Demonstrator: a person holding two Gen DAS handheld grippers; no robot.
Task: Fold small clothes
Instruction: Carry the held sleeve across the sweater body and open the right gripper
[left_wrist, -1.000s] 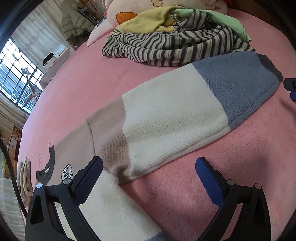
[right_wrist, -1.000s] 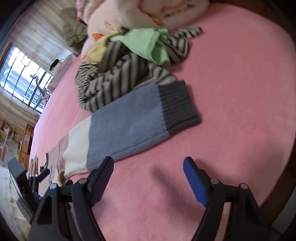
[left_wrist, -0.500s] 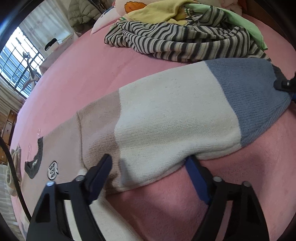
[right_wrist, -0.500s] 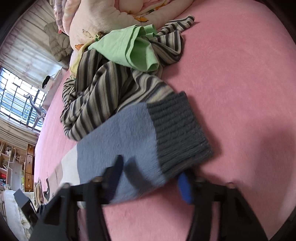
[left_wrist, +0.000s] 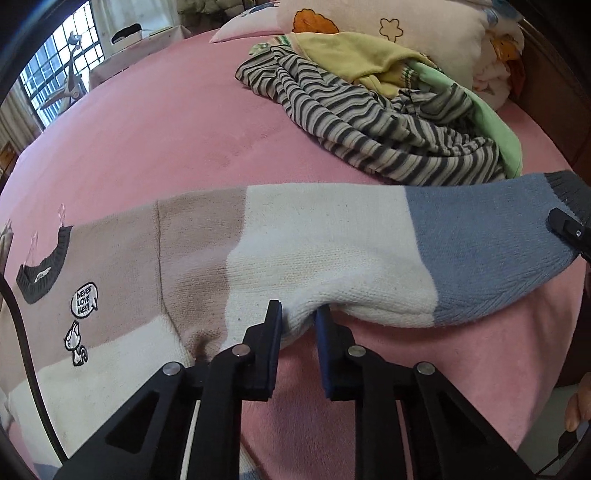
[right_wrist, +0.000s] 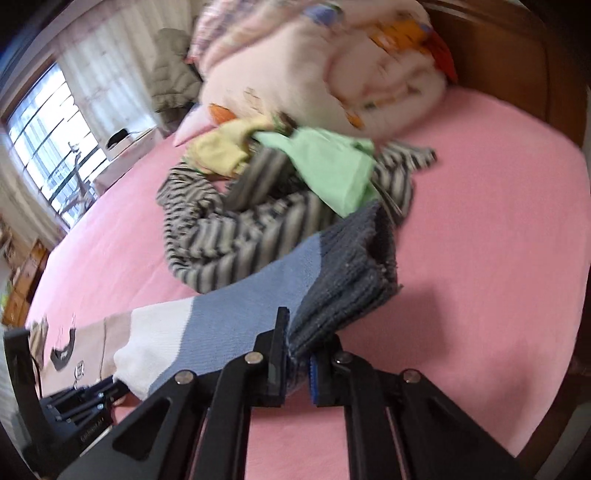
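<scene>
Left gripper (left_wrist: 297, 319) fingers pinching sweater sleeve (left_wrist: 332, 254), right gripper (right_wrist: 297, 345) fingers clamping its grey cuff (right_wrist: 351, 280), pink bed (left_wrist: 166, 129)

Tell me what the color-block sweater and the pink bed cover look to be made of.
The sweater: chunky knitted yarn, probably wool or acrylic, matte; stitch rows show and the dark cuff is ribbed. The pink bed cover: soft short-pile fabric, seemingly fleece or velvet; its nap shows faint brushed marks and a slight sheen.

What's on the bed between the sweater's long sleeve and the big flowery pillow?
A heap of clothes: the striped shirt, with a yellow top and a green top on it. The left wrist view shows it best.
</scene>
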